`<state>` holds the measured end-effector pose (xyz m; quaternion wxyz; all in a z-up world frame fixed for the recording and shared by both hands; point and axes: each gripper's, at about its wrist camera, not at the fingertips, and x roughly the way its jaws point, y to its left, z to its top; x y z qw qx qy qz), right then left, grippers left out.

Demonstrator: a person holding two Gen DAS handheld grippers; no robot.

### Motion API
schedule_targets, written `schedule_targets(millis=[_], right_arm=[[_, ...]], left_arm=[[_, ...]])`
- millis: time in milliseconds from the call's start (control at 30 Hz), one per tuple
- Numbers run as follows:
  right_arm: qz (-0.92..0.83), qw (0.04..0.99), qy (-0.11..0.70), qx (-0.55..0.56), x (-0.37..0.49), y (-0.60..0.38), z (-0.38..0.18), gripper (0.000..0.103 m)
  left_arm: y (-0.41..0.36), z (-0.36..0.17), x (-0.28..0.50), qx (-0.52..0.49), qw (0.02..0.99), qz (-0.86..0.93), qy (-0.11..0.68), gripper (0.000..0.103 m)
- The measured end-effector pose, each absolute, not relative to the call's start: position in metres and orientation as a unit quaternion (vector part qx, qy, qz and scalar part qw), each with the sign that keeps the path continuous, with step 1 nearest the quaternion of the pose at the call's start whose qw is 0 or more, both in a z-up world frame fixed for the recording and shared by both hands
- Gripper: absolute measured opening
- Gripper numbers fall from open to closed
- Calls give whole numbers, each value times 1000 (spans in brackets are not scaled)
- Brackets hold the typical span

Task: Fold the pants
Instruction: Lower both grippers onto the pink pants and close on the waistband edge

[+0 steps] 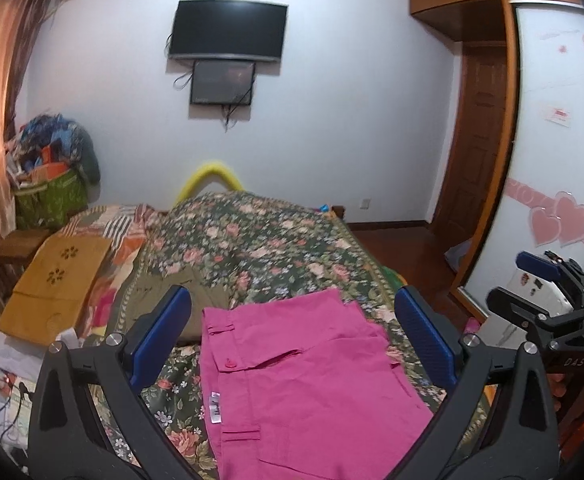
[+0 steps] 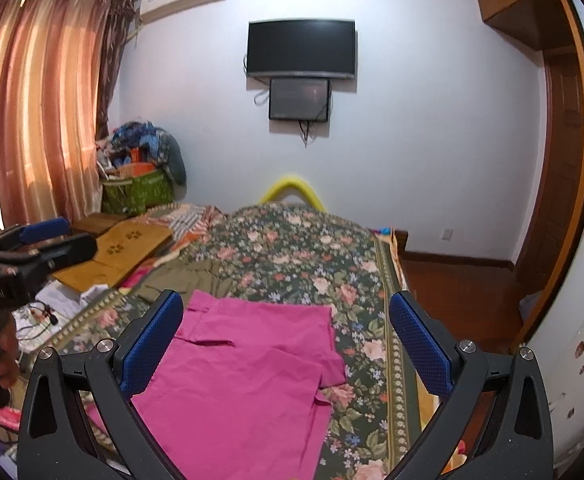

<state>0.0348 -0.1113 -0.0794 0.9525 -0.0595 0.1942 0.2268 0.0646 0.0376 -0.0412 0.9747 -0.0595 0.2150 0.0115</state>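
Observation:
Pink pants [image 1: 307, 376] lie folded flat on the floral bedspread [image 1: 260, 248], waistband, button and white label to the left in the left wrist view. They also show in the right wrist view [image 2: 244, 376], with the leg ends at the far right. My left gripper [image 1: 292, 336] is open and empty, held above the waistband end. My right gripper [image 2: 284, 344] is open and empty, held above the other end. Each gripper shows at the edge of the other's view, the right one [image 1: 547, 280] and the left one [image 2: 44, 236].
An olive garment [image 1: 172, 292] lies on the bed beyond the pants. Brown cardboard [image 1: 60, 276] and cables [image 2: 40, 320] lie at the bed's left. A green basket of clutter [image 2: 140, 188] stands by the curtain. A wardrobe [image 1: 551, 160] and wooden floor [image 2: 459, 288] are at right.

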Motion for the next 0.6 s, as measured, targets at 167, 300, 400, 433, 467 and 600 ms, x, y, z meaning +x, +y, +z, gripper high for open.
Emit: schedule_targets(millis=[167, 300, 400, 433, 467, 600], right_arm=[[218, 944, 241, -59, 71, -117, -104, 103], [211, 933, 286, -53, 106, -124, -128, 103], [210, 926, 312, -45, 128, -131, -139, 103], [209, 924, 318, -43, 135, -133, -142, 103], [207, 922, 325, -42, 144, -135, -145, 103], [197, 917, 344, -45, 181, -138, -156, 102]], left_arm=[[56, -66, 104, -57, 968, 45, 240, 103], [80, -87, 138, -59, 960, 53, 267, 103], [99, -102, 166, -57, 954, 67, 287, 103], [105, -107, 177, -56, 951, 74, 295, 103], [111, -113, 187, -54, 948, 82, 302, 103], [135, -136, 221, -51, 941, 95, 322, 103]])
